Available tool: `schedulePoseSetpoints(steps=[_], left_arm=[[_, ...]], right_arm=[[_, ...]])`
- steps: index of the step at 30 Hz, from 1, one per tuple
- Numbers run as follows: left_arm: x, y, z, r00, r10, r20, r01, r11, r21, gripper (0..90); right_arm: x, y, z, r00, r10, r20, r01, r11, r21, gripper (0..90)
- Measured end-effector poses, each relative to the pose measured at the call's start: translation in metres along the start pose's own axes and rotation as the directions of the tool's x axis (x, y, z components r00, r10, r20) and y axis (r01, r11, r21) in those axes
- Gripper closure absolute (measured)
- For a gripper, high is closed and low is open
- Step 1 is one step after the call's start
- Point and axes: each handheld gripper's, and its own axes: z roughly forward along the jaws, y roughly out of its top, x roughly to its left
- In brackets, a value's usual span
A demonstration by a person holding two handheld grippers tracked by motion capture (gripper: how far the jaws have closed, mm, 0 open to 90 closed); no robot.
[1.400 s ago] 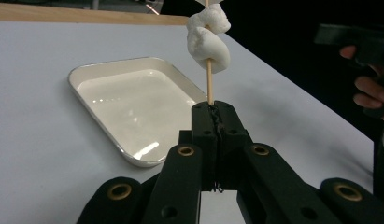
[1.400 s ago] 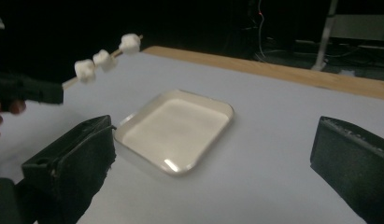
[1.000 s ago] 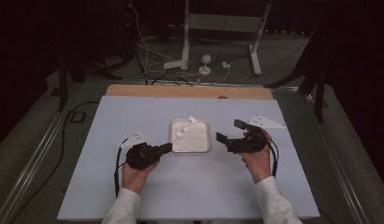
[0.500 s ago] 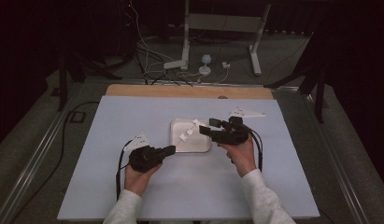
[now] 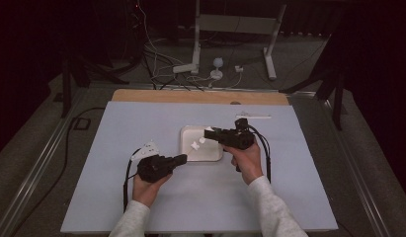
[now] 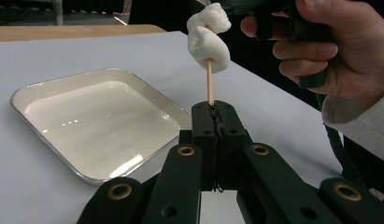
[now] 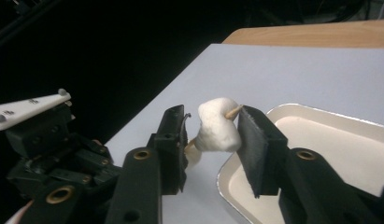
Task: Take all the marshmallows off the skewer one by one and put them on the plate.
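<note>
**Two hand-held tools meet over a skewered marshmallow beside a white tray**

We see, at the left of the high view, the left tool point(image 5: 181, 158) held low over the pale blue desk point(image 5: 116, 128), just beside the near left corner of the tray point(image 5: 210, 157). Its jaws are fully closed on the bottom end of a thin wooden skewer point(image 6: 209, 87), which stands upright from them in the left gripper view. Two white marshmallows point(image 6: 207, 35) sit stacked near the top of that skewer, raised above the desk at the tray's near edge.

Moving right, we see the shallow square tray lying flat on the desk, its inside bare and glossy.

Further right, the right tool point(image 5: 208, 133) reaches in over the tray toward the skewer. Its jaws have just been closing and now stand on either side of the top marshmallow point(image 7: 219, 125); the right jaw touches the skewer's tip, while a narrow gap shows at the left jaw. The right hand point(image 5: 247, 160) grips the tool from behind
</note>
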Motion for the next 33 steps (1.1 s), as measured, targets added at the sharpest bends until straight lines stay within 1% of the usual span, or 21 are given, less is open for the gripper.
schedulePoseSetpoints(steps=[2,5,8,9,10,13,18,21,22,23,29,30,33], left_arm=[[0.0,0.0,0.0,1.0,0.0,-0.001,0.0,1.0,0.0,90.0],[0.0,-0.001,-0.001,1.0,0.001,-0.004,0.0,1.0,0.006,90.0],[0.002,-0.003,-0.001,0.9999,0.008,-0.007,-0.008,0.9999,0.014,90.0],[0.002,-0.003,0.0,0.9998,0.013,-0.012,-0.013,0.9998,0.016,90.0],[0.002,-0.003,-0.001,0.9997,0.017,-0.015,-0.017,0.9997,0.018,90.0],[0.002,-0.003,-0.001,0.9996,0.024,-0.014,-0.023,0.9995,0.022,90.0],[0.001,-0.002,-0.001,0.9994,0.033,-0.009,-0.033,0.9992,0.023,90.0],[0.002,-0.002,-0.003,0.9995,0.033,0.0,-0.033,0.9993,0.018,90.0],[0.002,-0.002,-0.003,0.9995,0.03,0.005,-0.03,0.9994,0.014,90.0],[0.002,-0.002,-0.003,0.9996,0.028,0.006,-0.028,0.9995,0.012,90.0],[0.003,-0.002,-0.004,0.9996,0.03,-0.002,-0.03,0.9994,0.019,90.0],[0.003,-0.002,-0.005,0.9995,0.031,-0.005,-0.031,0.9993,0.02,90.0],[0.003,-0.002,-0.006,0.9994,0.034,-0.01,-0.033,0.9992,0.02,90.0]], right_arm=[[-0.002,0.0,0.001,0.9999,0.009,-0.005,-0.009,1.0,0.005,68.4],[-0.004,0.0,0.002,0.9983,0.044,-0.038,-0.044,0.999,0.008,72.1],[-0.004,0.0,0.004,0.9982,0.046,-0.038,-0.046,0.999,0.01,73.8],[-0.003,0.0,0.004,0.9977,0.054,-0.04,-0.054,0.998,0.011,74.5],[-0.002,0.001,0.004,0.9982,0.048,-0.036,-0.047,0.999,0.005,75.5],[-0.001,0.002,0.003,0.9983,0.048,-0.032,-0.048,0.999,0.0,76.4],[0.003,0.004,0.0,0.9997,0.021,-0.014,-0.021,1.0,-0.015,77.3],[0.003,0.004,0.0,0.9997,0.019,-0.018,-0.019,0.999,-0.026,77.6],[0.004,0.005,-0.001,0.9996,0.02,-0.021,-0.021,0.999,-0.041,77.8],[0.004,0.005,-0.002,0.9996,0.02,-0.02,-0.021,0.999,-0.044,77.9],[0.005,0.007,-0.003,0.9998,0.02,-0.004,-0.02,0.998,-0.052,78.5],[0.006,0.007,-0.003,0.9998,0.015,0.01,-0.014,0.998,-0.056,78.8],[0.007,0.007,-0.002,0.9998,0.01,0.02,-0.009,0.998,-0.064,79.2]])
